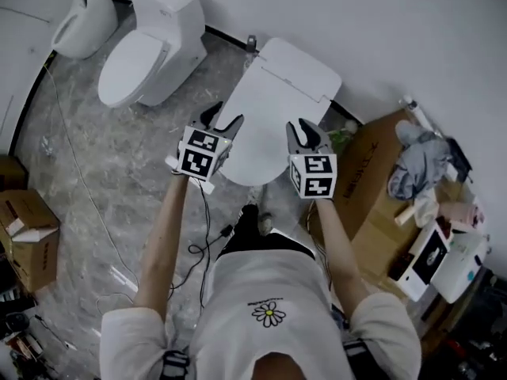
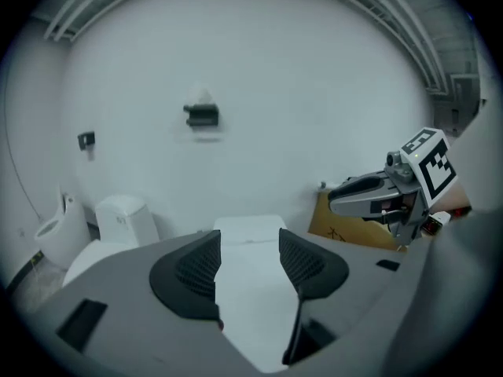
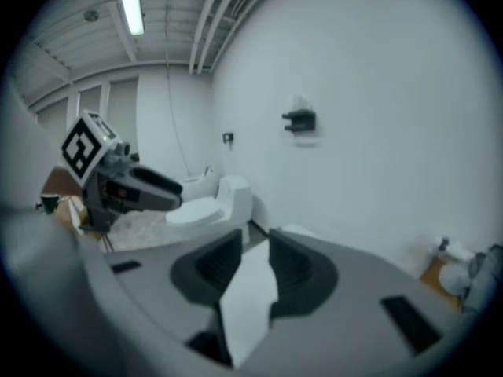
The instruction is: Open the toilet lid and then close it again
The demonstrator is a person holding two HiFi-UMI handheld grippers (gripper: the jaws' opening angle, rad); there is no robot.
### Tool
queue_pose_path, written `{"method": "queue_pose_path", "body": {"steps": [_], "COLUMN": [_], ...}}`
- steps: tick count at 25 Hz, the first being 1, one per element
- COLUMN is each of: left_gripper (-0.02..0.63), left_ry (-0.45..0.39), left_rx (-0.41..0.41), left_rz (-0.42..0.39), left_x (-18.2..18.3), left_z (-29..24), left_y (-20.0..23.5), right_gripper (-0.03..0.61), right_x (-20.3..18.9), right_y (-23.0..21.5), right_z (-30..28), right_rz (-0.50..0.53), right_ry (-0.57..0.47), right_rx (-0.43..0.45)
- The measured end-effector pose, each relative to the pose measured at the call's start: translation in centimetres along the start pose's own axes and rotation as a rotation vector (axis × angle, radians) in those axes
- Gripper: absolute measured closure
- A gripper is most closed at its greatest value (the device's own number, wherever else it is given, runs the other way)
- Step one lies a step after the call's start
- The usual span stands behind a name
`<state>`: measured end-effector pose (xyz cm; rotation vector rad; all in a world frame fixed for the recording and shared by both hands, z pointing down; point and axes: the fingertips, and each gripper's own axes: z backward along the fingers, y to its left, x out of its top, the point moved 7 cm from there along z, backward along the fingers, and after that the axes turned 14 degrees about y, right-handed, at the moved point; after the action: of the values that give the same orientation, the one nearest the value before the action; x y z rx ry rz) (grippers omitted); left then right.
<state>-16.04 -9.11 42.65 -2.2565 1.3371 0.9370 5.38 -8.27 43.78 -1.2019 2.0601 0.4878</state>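
The white toilet (image 1: 273, 105) stands against the wall ahead of me, its lid (image 1: 261, 133) down flat. Both grippers hang in the air above the lid's near end and touch nothing. My left gripper (image 1: 223, 119) is over the lid's left edge, and my right gripper (image 1: 305, 129) is over its right edge. In the left gripper view the left gripper (image 2: 250, 250) is open, with only the lid (image 2: 251, 312) showing far below through the gap. In the right gripper view the right gripper (image 3: 255, 254) is open more narrowly, with nothing between its pads.
A second white toilet (image 1: 150, 50) and a urinal (image 1: 83, 18) stand at the far left. Cardboard boxes (image 1: 380, 204) with a grey cloth (image 1: 420, 161) crowd the right side. Another box (image 1: 32, 236) sits at the left, and cables (image 1: 198, 248) trail across the marble floor.
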Motion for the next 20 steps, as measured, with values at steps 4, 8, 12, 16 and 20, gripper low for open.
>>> {"method": "queue_pose_path", "body": {"steps": [4, 8, 12, 16, 20], "left_gripper": [0.474, 0.549, 0.586, 0.589, 0.59], "left_ry": [-0.255, -0.465, -0.6, -0.621, -0.564], "left_rx": [0.094, 0.089, 0.166, 0.224, 0.151], "left_rz": [-0.101, -0.12, -0.061, -0.039, 0.081], "left_x": [7.6, 10.8, 11.2, 9.4, 7.9], "left_z": [8.0, 14.9, 18.9, 19.4, 18.1], "left_y": [-3.7, -8.1, -11.4, -13.3, -14.0], "right_gripper": [0.463, 0.489, 0.508, 0.526, 0.537], "right_x": [6.9, 9.2, 8.7, 7.5, 6.0], "right_y": [0.3, 1.3, 2.2, 3.3, 4.3], "right_z": [8.1, 15.9, 20.1, 21.0, 20.7], "right_rz": [0.003, 0.021, 0.047, 0.043, 0.019], "right_ry": [-0.265, -0.463, -0.542, -0.559, -0.525], "right_rx": [-0.002, -0.015, -0.05, -0.065, -0.039]}}
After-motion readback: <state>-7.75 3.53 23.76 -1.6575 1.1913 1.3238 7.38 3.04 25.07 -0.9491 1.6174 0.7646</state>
